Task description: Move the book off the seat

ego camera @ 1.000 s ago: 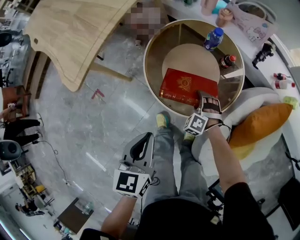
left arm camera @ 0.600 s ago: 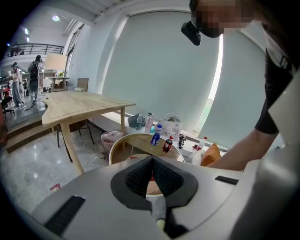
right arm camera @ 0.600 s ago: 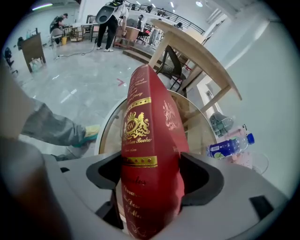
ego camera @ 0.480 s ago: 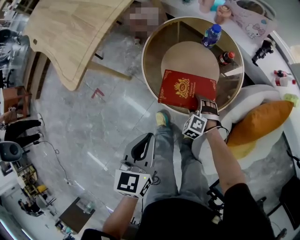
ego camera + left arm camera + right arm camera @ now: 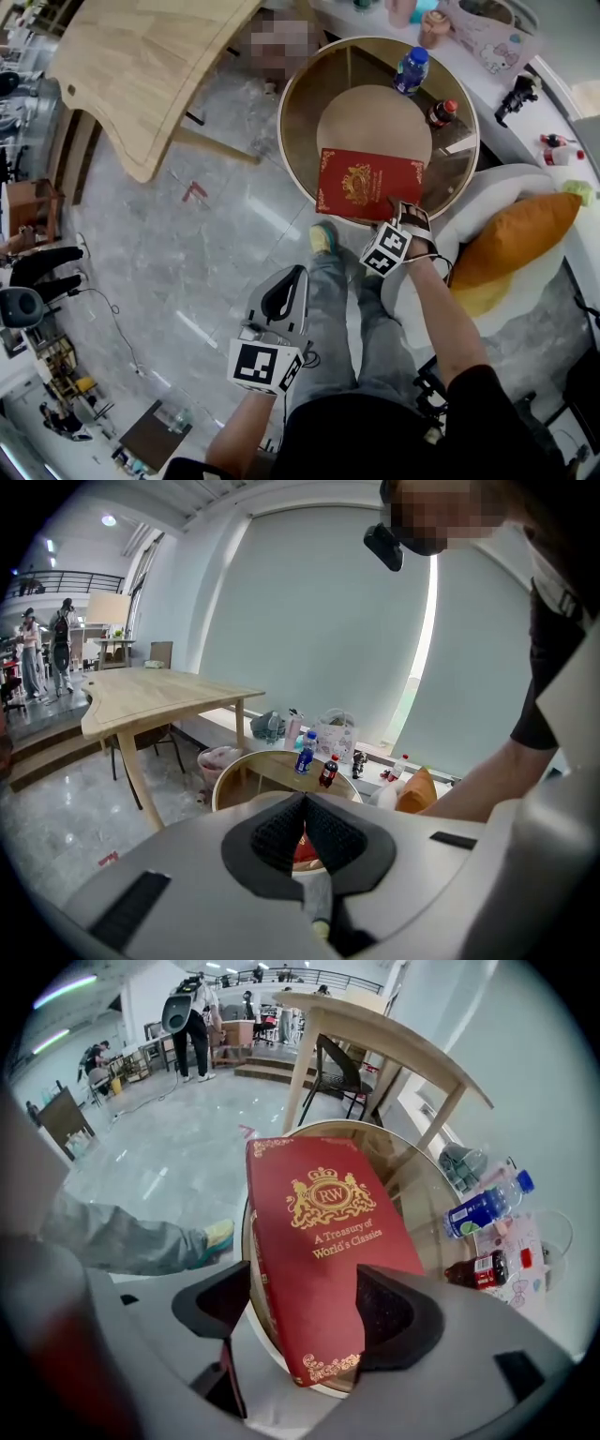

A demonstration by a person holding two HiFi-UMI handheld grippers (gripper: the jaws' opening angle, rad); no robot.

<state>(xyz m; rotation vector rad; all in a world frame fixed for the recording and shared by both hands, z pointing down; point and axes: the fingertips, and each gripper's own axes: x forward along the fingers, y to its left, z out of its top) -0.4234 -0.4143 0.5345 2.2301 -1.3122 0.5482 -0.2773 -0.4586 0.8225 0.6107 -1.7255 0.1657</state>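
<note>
A red hardcover book [image 5: 367, 183] with a gold crest lies flat on the round glass table [image 5: 292, 141], its near end at the table's rim. My right gripper [image 5: 405, 212] points steeply down at that near end. In the right gripper view the book [image 5: 319, 1232] lies between the jaws of the right gripper [image 5: 309, 1309]. Those jaws have just been opening and now stand wide, the left pad [image 5: 220, 1302] clear of the cover. My left gripper [image 5: 289, 279] hangs shut and empty over the floor, and in its own view the pads of the left gripper [image 5: 302, 803] meet.
A blue bottle [image 5: 410, 70] and a small cola bottle [image 5: 438, 112] stand on the table's far side. A white chair with an orange cushion [image 5: 516, 248] sits at the right. A wooden table [image 5: 141, 66] is at the upper left. The person's legs [image 5: 347, 309] are below the round table.
The book has gone from tilted in the right gripper's hold to lying flat on the round table. The right jaws have spread apart. The left gripper has stayed put.
</note>
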